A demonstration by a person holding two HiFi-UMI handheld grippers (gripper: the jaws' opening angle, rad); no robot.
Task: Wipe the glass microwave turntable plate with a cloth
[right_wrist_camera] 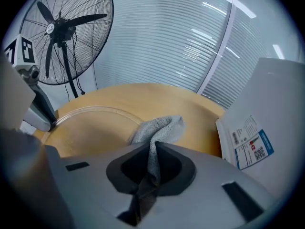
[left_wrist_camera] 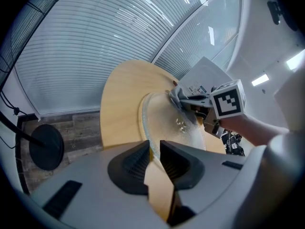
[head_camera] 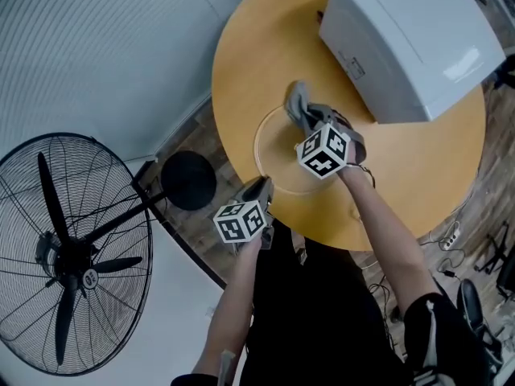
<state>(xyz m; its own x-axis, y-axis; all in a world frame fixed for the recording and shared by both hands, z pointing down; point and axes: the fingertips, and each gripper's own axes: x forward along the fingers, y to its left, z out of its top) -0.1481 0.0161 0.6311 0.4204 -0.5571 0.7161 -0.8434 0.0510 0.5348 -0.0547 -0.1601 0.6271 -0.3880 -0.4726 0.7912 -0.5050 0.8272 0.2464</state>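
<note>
Left gripper (head_camera: 259,190) clamped on the near rim of the glass plate (head_camera: 273,147), which lies on the round table (head_camera: 249,55); right gripper (head_camera: 304,112) pinching a grey cloth (head_camera: 296,99) at the plate's far rim; microwave (head_camera: 410,39) (its label (right_wrist_camera: 250,149) too small to read).

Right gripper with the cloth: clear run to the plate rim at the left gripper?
Probably yes. The right gripper holds the cloth at one edge of the glass plate, and bare glass lies between it and the left gripper clamping the rim.
</note>
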